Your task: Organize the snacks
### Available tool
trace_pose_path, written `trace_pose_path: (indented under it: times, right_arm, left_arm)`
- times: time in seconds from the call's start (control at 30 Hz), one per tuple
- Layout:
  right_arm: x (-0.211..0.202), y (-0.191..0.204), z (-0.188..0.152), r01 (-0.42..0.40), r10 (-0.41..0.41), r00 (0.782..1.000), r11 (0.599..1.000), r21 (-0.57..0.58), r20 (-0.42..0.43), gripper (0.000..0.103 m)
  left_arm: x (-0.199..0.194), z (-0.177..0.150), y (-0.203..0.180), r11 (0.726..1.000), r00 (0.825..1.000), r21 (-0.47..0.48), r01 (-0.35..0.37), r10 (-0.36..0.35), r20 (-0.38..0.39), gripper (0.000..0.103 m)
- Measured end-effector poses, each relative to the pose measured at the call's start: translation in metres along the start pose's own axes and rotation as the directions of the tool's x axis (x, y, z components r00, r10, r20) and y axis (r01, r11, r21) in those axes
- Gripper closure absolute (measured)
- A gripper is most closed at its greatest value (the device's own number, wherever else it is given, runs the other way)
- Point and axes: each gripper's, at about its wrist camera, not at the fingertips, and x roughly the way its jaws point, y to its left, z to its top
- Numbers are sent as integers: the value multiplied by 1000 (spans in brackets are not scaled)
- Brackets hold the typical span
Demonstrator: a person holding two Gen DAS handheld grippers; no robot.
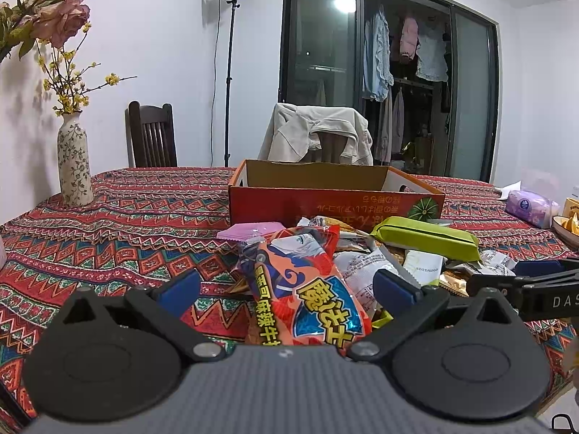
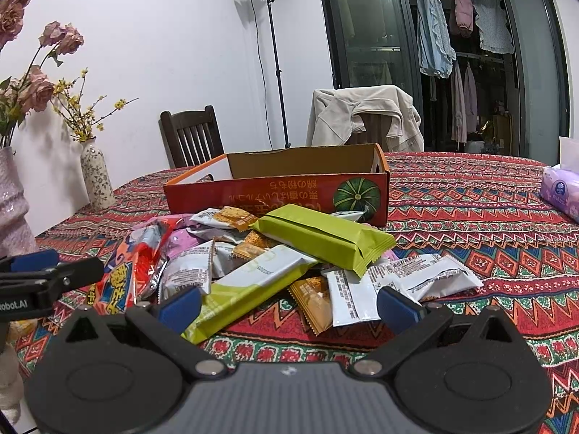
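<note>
A pile of snack packets lies on the patterned tablecloth in front of an open red cardboard box [image 1: 325, 202], also in the right wrist view [image 2: 253, 191]. An orange noodle-snack bag [image 1: 307, 289] lies between the fingers of my open left gripper [image 1: 289, 291], untouched. A green wrapped bar [image 1: 427, 237] tops the pile [image 2: 325, 235]. My right gripper [image 2: 289, 307] is open over a pale green packet [image 2: 249, 285] and white packets [image 2: 416, 278]. Each gripper shows at the other view's edge.
A floral vase [image 1: 74, 166] stands at the table's left, a purple tissue pack [image 1: 528, 206] and a bowl [image 1: 568, 229] at the right. Two chairs, one draped with a jacket [image 1: 318, 137], stand behind the table. A pink vase [image 2: 11, 202] is at the left.
</note>
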Motion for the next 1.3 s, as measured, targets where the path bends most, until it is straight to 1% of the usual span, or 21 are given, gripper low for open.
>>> trace_pose_path:
  times: [0.5,0.7,0.93,1.0,1.07,1.17,1.3]
  right_arm:
    - [0,0,1,1,-1,1000,1000,0,-1,0]
    - [1,-2,0,2,-2,1000,1000,-3,2,0]
    - [2,-6,0,9,-9,1000,1000,-7,6,0]
    - [3,-7,0,11,-11,1000,1000,-4,6,0]
    - [2,-8,0,12,-12,1000,1000,-1,5,0]
    - [3,-9,0,15,-15,1000,1000,2,1,0]
    - [3,-11,0,22,-22,1000,1000,8,1,0]
  left_arm:
    - [1,0,-1,1000,1000,1,1,-1,1,0]
    - [5,1,-3,1000,1000,5,-5,5,-14,0]
    - [22,10,-8,1000,997,-3,-18,18,-75,0]
    - [28,13,-8,1000,995,-20,-21,19,-98,0]
    - [36,17,-8,999,992,-30,-39,35,-121,0]
    - [49,20,-8,996,983,-43,-79,71,-169,0]
    - [62,19,-7,993,971,-62,-98,82,-224,0]
